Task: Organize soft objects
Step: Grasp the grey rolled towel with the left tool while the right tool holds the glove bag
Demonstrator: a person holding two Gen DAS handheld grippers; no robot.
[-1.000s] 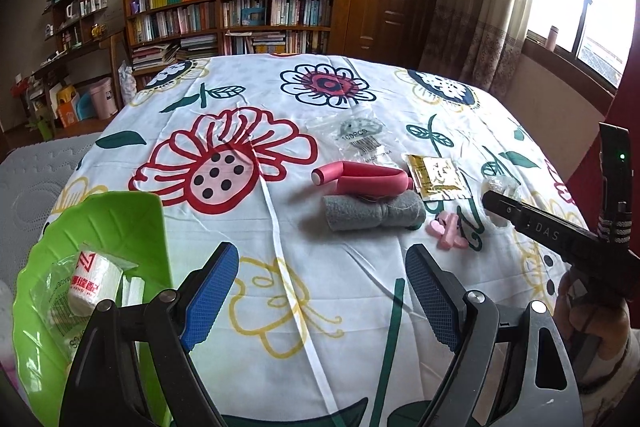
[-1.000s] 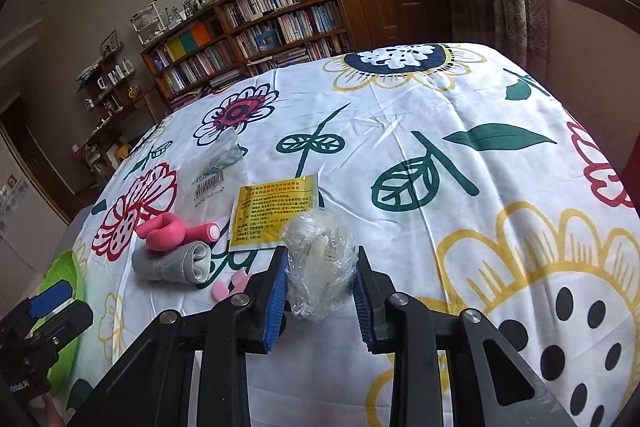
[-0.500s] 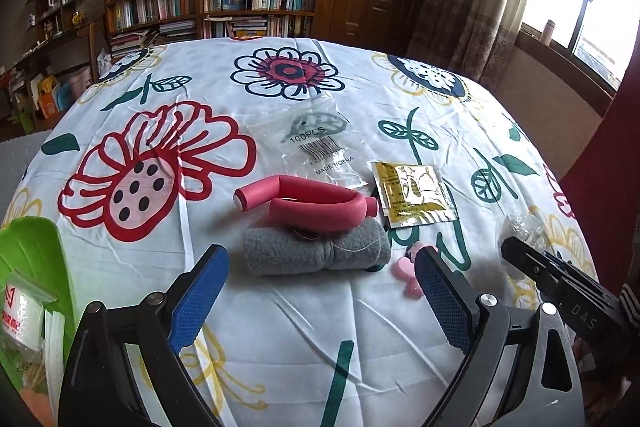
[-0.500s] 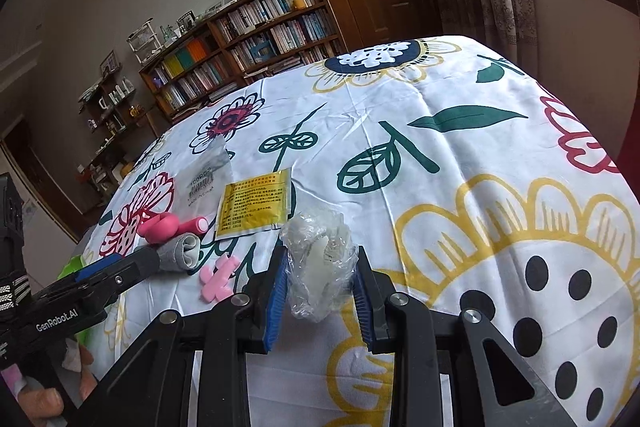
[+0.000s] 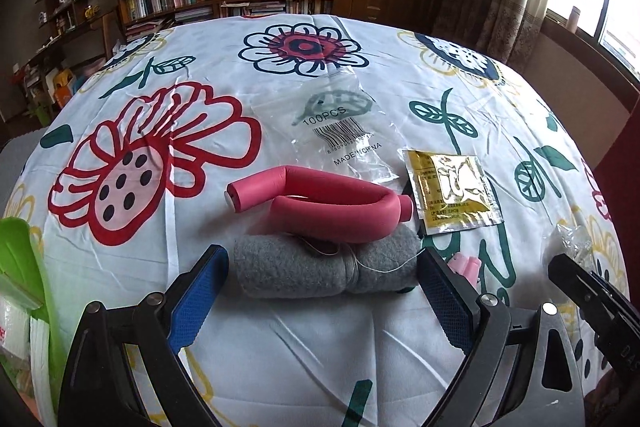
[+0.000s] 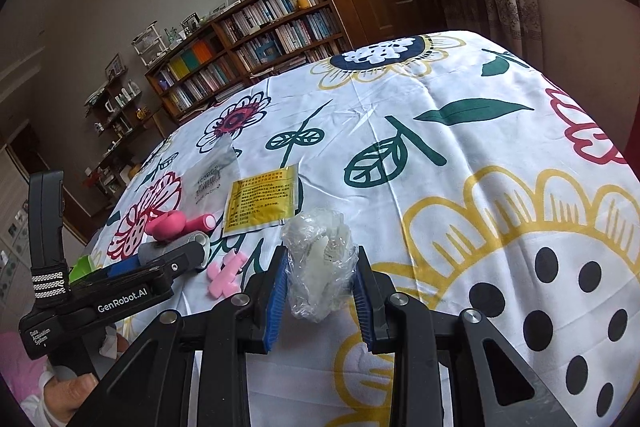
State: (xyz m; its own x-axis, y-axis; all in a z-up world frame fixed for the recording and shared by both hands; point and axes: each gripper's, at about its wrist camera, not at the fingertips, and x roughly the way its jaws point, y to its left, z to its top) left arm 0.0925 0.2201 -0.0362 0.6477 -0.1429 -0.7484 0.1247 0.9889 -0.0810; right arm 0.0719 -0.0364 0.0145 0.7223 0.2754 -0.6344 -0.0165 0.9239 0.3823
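A grey rolled cloth (image 5: 312, 267) lies on the flowered tablecloth, tied with thin thread. My left gripper (image 5: 322, 287) is open, and its blue pads (image 5: 200, 291) stand just outside the roll's two ends. A bent pink foam roller (image 5: 328, 203) rests against the far side of the roll. In the right wrist view my right gripper (image 6: 320, 263) is shut on a crumpled clear plastic bag (image 6: 316, 239), held just above the cloth. A small pink foam piece (image 6: 226, 273) lies between the two grippers.
A flat clear bag printed "100PCS" (image 5: 340, 131) and a yellow sachet (image 5: 452, 187) lie beyond the roller. A green tray (image 5: 16, 259) holding packets sits at the left table edge. A hand (image 6: 68, 391) holds the left gripper's handle. Bookshelves and a door stand behind the table.
My left gripper has moved forward and right, away from the green tray, until its open fingers flank the grey roll. The right gripper keeps hold of the plastic bag.
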